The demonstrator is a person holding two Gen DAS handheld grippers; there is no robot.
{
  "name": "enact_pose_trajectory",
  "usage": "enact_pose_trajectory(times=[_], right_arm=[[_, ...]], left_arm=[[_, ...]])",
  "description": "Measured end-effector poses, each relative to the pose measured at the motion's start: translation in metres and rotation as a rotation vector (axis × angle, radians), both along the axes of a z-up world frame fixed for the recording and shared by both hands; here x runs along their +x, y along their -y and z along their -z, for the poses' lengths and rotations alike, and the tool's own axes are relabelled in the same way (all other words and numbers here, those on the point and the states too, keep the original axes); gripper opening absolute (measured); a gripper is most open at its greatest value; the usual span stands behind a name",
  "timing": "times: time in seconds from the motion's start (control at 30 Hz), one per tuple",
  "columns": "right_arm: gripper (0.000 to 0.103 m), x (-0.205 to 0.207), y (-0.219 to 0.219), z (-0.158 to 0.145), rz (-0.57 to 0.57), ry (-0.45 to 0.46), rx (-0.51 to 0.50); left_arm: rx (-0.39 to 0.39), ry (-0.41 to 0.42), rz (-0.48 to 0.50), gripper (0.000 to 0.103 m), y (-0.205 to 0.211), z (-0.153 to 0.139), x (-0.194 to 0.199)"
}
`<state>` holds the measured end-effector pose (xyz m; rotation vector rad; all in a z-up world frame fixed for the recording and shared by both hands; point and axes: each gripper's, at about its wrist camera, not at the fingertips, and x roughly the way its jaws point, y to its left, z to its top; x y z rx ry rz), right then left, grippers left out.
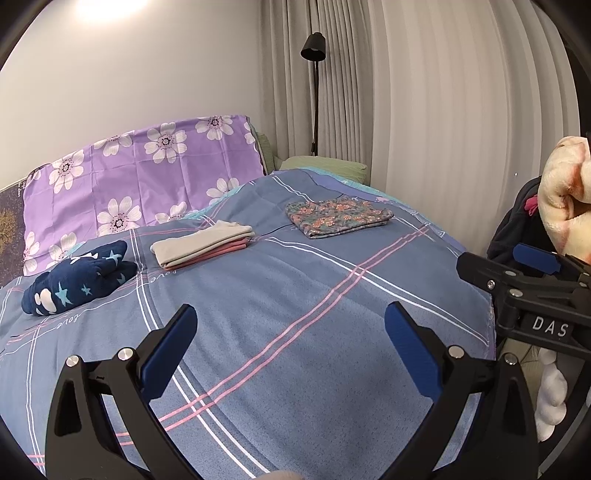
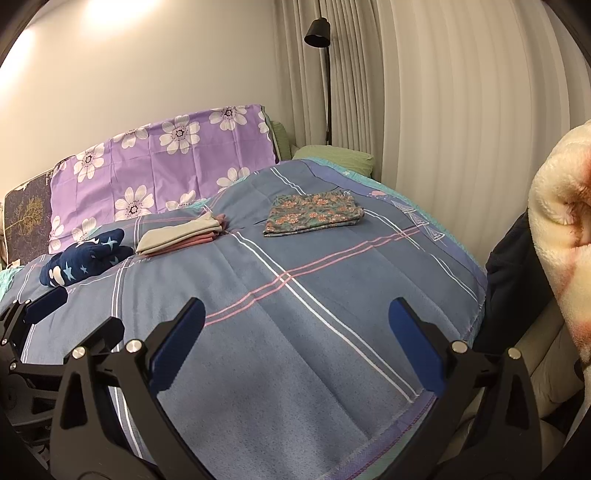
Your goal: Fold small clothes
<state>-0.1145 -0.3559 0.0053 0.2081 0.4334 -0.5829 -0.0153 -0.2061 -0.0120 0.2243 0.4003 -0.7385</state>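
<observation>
Both grippers, left gripper (image 1: 290, 332) and right gripper (image 2: 297, 328), hover over the bare blue bedspread (image 1: 314, 332) with jaws wide apart and nothing held, so I'd guess the next garment comes from the fluffy cream pile (image 2: 557, 236) off to the right. Grab just one layer by an edge and spread it flat on that empty near patch. The navy star piece (image 1: 79, 280), beige-pink stack (image 1: 203, 247) and floral one (image 1: 340, 218) already sit folded farther back.

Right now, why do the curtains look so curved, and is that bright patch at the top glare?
Left wrist view: the fisheye lens bows the curtains and darkens the corners; the bright patch on the wall looks like lamp light from above, washed out. Right wrist view: same bending, same glow; the bed is sharp.
</observation>
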Motion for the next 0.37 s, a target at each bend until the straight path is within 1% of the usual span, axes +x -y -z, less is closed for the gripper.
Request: enact_pose_trajectory(times=[0.37], right_arm=[[0.101, 0.0029, -0.0015, 0.0010, -0.008, -0.006, -0.001]], left_arm=[[0.006, 0.000, -0.001, 0.102, 0.0003, 0.0022, 0.0008]])
